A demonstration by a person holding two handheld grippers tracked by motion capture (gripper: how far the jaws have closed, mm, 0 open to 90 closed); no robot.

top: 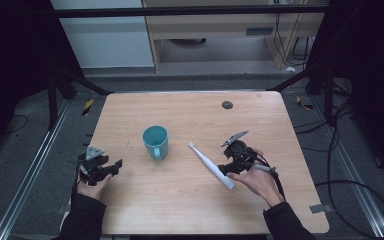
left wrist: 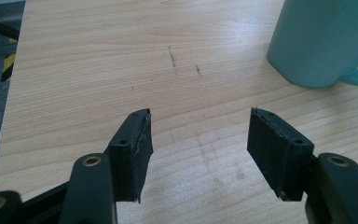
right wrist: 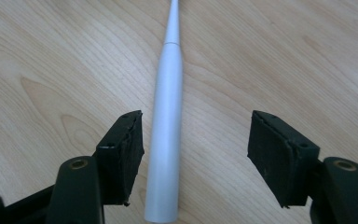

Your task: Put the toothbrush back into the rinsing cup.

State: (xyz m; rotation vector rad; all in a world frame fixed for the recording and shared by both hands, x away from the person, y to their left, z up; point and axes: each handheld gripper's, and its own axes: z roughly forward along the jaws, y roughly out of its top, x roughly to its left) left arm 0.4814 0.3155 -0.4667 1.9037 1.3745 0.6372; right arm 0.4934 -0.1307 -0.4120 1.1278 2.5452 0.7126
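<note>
Now: white toothbrush (top: 211, 167) flat on wooden table (top: 180, 210), right of centre, brush head toward far side. Right hand-held gripper (top: 223, 169) over its handle end, jaws wide apart; in right gripper view toothbrush (right wrist: 165, 135) lies between pads, close by one pad, not pressed, nothing held. Left hand-held gripper (top: 117, 166) near left table edge, jaws wide, nothing between them, bare wood beneath. Teal mug (top: 155, 141) upright between both grippers, handle toward person; mug (left wrist: 324, 42) ahead in left gripper view.

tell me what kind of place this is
Probably a lab recording station: a bare wooden table inside a black metal frame, loose cables on grey carpet, and a person's two handheld grippers.
</note>
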